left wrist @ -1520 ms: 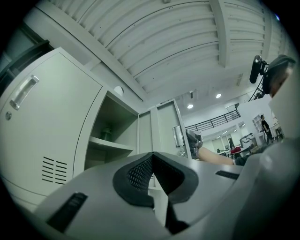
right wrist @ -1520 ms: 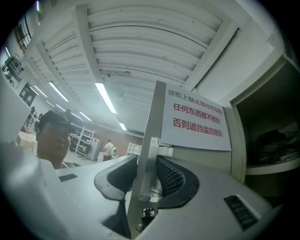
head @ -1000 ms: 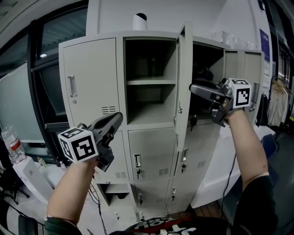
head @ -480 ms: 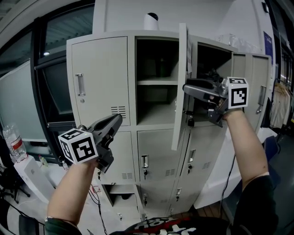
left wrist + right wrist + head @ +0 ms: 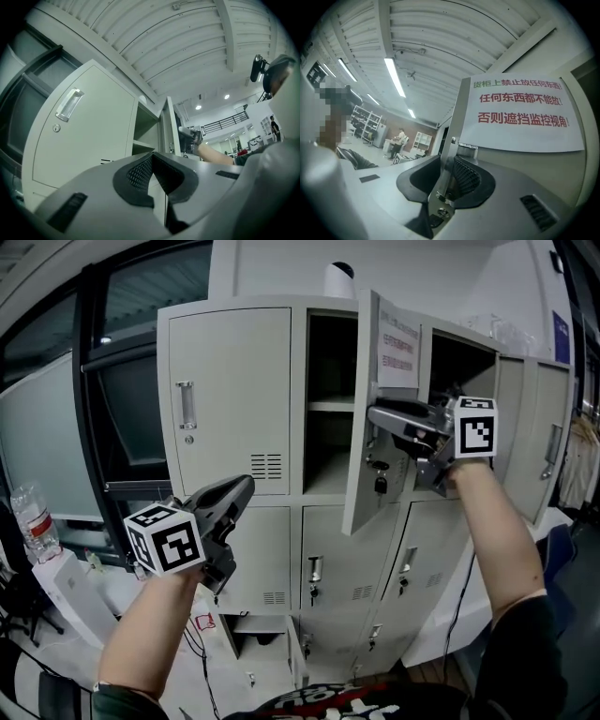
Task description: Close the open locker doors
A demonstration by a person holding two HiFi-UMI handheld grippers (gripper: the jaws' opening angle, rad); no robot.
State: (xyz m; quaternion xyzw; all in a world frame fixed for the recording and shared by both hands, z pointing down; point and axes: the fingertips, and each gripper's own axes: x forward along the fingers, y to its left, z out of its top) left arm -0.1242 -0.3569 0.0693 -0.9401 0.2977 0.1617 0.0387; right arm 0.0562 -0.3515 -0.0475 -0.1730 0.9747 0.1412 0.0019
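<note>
Locker door (image 5: 361,493) of the upper row, standing half open in front of the grey locker cabinet (image 5: 272,554), held at its free edge by the right tool (image 5: 373,414). Jaws of that tool just closed further, now gripping the thin metal edge, with the latch plate low between the pads. Left tool (image 5: 246,487) held lower, in front of the closed left door (image 5: 230,395), touching nothing, jaws together and empty.

Only in the right gripper view: the paper notice (image 5: 520,112) on the door seen close, with green and red print, and far behind a person beside some shelving. Only in the left gripper view: the open door seen nearly edge-on, with the right tool and forearm beyond it, under a ribbed ceiling. Only in the head view: a key (image 5: 380,486) hanging at the door's lock, a water bottle (image 5: 33,521) at the far lower left, a white rounded thing (image 5: 339,279) on top of the cabinet.

Middle compartment (image 5: 328,442) open, with one shelf, nothing to make out on it. Right compartment (image 5: 464,357) open too, with dark things inside, too shadowed to tell.
</note>
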